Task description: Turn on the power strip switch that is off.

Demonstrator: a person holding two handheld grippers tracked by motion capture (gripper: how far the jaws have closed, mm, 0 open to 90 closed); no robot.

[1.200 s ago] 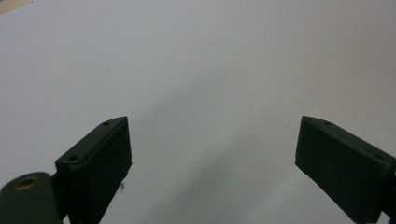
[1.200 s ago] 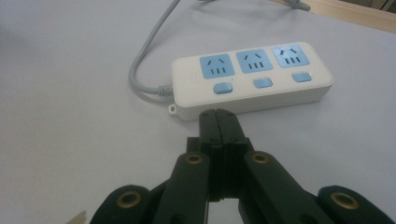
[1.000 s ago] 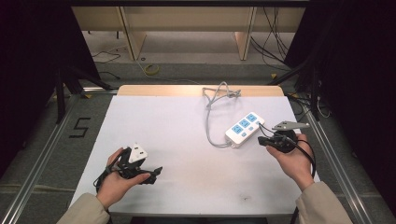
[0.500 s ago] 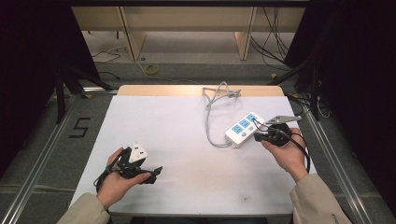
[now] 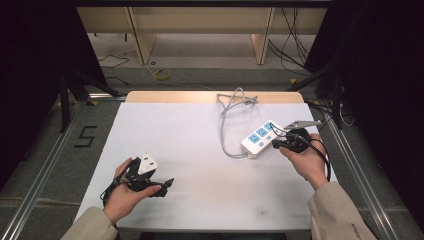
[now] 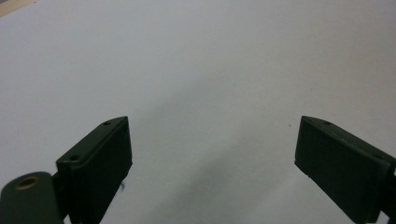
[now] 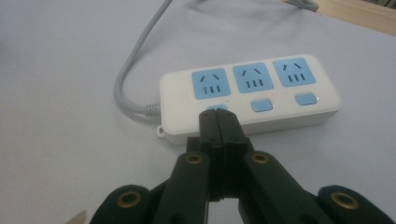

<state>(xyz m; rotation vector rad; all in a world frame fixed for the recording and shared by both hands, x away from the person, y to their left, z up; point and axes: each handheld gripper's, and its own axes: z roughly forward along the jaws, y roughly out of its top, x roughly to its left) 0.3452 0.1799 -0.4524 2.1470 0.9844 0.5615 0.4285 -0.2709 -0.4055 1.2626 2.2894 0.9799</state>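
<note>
A black number 5 [image 5: 86, 136] is marked on the grey floor to the left of the white table [image 5: 190, 130]. Near the front left corner of the table, the person's left hand [image 5: 122, 192] holds the left gripper [image 5: 162, 185], a black tool with a white block on top. In the left gripper view its two black jaws stand far apart, with bare white table between them and nothing held. To the right, a grey cable [image 5: 227, 125] runs from a loose tangle at the far edge of the table down to the white plastic power strip [image 5: 260, 139]. The strip lies flat on the right half of the table and has three light blue sockets, each with a small blue button beside it. No words can be read on it. At its near end sits the right gripper [image 5: 276, 145], held in the right hand [image 5: 305, 160]. In the right gripper view its jaws are pressed together, holding nothing, and their tip is on the first blue button [image 7: 215, 108] of the strip.
</note>
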